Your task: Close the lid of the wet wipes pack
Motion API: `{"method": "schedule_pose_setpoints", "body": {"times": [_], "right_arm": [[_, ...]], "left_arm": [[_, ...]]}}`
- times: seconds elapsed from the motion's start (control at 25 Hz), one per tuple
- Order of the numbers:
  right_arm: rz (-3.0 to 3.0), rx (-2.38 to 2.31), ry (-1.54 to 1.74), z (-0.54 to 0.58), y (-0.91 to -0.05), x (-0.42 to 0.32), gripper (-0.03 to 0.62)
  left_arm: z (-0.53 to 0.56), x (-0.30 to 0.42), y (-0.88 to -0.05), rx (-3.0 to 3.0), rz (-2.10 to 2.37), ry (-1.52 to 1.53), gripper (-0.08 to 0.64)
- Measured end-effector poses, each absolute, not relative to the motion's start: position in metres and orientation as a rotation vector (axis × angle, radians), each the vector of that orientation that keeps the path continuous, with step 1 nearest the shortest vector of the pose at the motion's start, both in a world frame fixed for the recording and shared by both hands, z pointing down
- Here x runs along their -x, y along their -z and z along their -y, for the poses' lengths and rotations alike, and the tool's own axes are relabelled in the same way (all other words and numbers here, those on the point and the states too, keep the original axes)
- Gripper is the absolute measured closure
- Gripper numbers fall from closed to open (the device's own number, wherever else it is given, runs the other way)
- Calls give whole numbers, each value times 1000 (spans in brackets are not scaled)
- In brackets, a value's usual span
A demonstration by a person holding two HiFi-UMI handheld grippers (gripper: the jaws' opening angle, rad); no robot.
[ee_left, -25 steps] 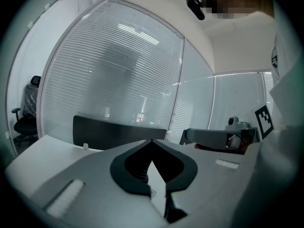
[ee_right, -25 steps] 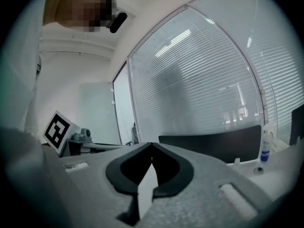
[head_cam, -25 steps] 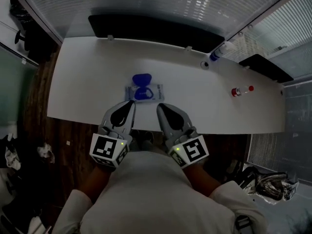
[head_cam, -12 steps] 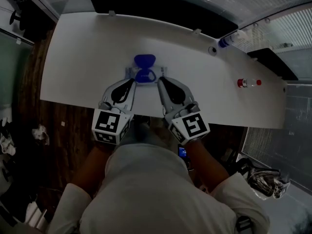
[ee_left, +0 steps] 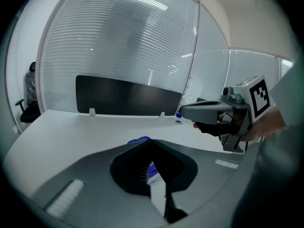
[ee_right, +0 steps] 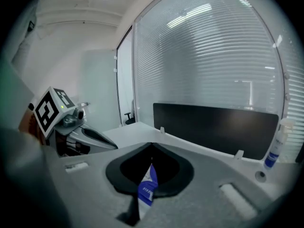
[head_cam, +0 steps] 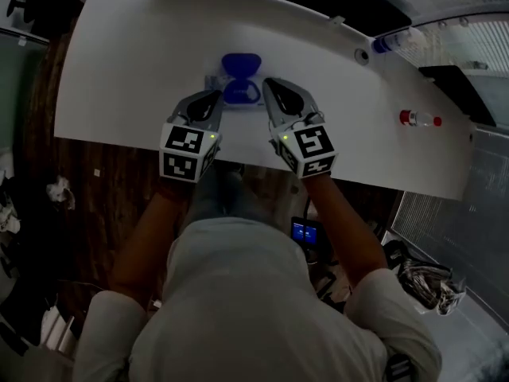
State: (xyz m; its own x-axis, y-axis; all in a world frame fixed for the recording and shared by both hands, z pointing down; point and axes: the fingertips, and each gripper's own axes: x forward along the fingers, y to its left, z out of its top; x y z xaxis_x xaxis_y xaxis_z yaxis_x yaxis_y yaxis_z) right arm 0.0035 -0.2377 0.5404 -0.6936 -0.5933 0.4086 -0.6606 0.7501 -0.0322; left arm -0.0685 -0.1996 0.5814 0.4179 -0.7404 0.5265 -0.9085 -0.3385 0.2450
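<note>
Wet wipes pack (head_cam: pixel 238 95): it is laid flat on the white table (head_cam: pixel 119 70), between the tips of the two grippers and just in front of them.
Lid (head_cam: pixel 238 62): the blue lid is seen opened, folded away to the far side of the pack, beyond both gripper tips.
Left gripper (head_cam: pixel 213 99): it is held just left of the pack, with its tip close to the pack's left edge; whether it touches cannot be told.
Left gripper jaws: in the left gripper view the jaws are brought together at the tips (ee_left: pixel 151 142) and nothing is clamped. Through the narrow slit behind the tips a part of the pack (ee_left: pixel 153 172) is seen below, and the blue lid (ee_left: pixel 140 140) is seen just over the left jaw.
Right gripper (head_cam: pixel 272 87): it is held just right of the pack, a little farther forward than the left gripper.
Right gripper jaws: in the right gripper view the jaws are also met at the tips (ee_right: pixel 152 147) and nothing is gripped. The blue and white pack (ee_right: pixel 148 186) is seen through the slit under them.
Spray bottle (head_cam: pixel 394 42): it is placed far to the right of the right gripper, at the table's back edge.
Small bottle (head_cam: pixel 419 118): with a red cap, it is laid well apart to the right of the right gripper.
Black panel (ee_left: pixel 128 96): it is set behind the table, ahead of both grippers.
</note>
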Motion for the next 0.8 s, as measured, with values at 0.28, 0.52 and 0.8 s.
{"method": "schedule_pose_setpoints", "body": {"times": [0.28, 0.52, 0.8], "right_arm": [[2485, -893, -225, 269, -601, -4, 592], [2418, -874, -259, 298, -646, -11, 592], [2327, -855, -243, 337, -690, -20, 592]], "left_arm": [[210, 67, -652, -2094, 1355, -550, 560], [211, 72, -705, -2016, 1338, -655, 560], [201, 78, -752, -1918, 1286, -767, 558]]}}
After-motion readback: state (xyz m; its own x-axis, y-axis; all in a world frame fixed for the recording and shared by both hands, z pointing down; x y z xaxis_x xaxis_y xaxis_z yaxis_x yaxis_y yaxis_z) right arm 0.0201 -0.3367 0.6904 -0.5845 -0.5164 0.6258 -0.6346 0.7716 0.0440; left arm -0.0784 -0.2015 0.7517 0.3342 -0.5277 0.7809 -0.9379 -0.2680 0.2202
